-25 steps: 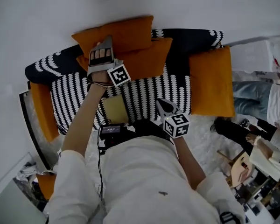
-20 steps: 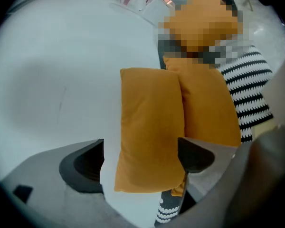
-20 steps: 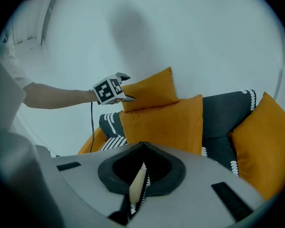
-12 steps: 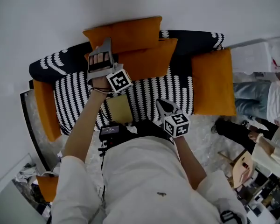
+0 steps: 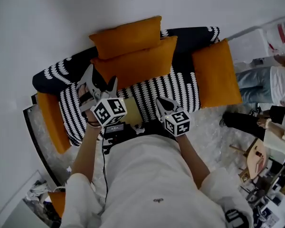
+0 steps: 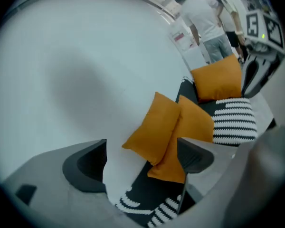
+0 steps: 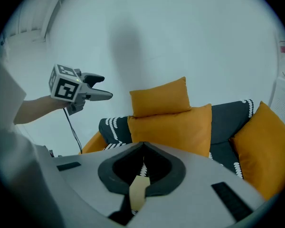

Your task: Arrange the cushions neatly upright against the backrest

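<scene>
Orange cushions (image 5: 133, 65) sit on a black-and-white sofa (image 5: 180, 87) against a white wall (image 5: 61, 13).

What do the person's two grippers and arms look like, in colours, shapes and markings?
The left gripper and the right gripper are grey, with pointed jaws lined in black. Both carry white cubes with black square markers. The sleeves are white and leave the forearms bare. A thin black cable runs beside the left arm.
</scene>
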The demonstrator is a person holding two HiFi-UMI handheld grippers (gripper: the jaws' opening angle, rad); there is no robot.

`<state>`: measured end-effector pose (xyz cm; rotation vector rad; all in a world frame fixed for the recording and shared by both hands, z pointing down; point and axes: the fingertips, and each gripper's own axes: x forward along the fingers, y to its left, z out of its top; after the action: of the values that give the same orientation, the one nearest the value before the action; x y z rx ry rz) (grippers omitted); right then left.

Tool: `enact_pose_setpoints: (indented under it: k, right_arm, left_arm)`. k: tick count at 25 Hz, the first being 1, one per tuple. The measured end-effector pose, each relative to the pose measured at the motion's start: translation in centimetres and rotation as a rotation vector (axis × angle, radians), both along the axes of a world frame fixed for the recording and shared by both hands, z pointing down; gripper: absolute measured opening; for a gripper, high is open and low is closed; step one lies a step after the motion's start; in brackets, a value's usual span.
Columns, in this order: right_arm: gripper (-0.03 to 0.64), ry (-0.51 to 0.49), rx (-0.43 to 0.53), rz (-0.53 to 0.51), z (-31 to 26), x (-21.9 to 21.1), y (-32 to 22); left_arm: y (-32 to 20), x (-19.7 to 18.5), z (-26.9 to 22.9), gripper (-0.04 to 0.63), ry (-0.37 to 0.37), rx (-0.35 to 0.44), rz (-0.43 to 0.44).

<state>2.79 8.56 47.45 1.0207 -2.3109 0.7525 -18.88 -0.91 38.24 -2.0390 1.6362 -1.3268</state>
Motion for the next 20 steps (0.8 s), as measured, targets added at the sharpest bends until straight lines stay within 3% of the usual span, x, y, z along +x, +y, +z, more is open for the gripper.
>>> enact_pose_setpoints:
  k: [3,8,12,15,18,20]
  right_arm:
    - [0.009,0.004,0.03,0.005,-1.2,-1.6,1.1]
    - [0.009,-0.006,0.081,0.002,-3.4,-4.1,2.9]
    - [0.009,-0.028,0.118,0.007,-4.9,-6.0,4.8]
    - [0.009,-0.053,0.117,0.001,-5.5,-7.4,6.4]
    - [0.009,-0.086,0.085,-0.001,-5.6,-8.1,8.2]
    - [0.009,-0.112,0.069,-0.004,-5.6,-8.4,9.3]
  left_arm:
    - [4.2,-0.5,-1.5,0.472,0.121,-0.006,0.033]
    - [9.8,-1.8,-3.3,0.361,0.265,-0.003,0.066]
    - [13.2,-3.6,-4.9,0.144,0.391,0.026,0.028]
    - [14.8,-5.0,-5.9,0.068,0.437,0.044,0.002]
    - [16.7,-5.4,-5.8,0.012,0.558,-0.02,0.014]
    - [18.1,-5.3,-5.5,0.012,0.674,-0.068,0.033]
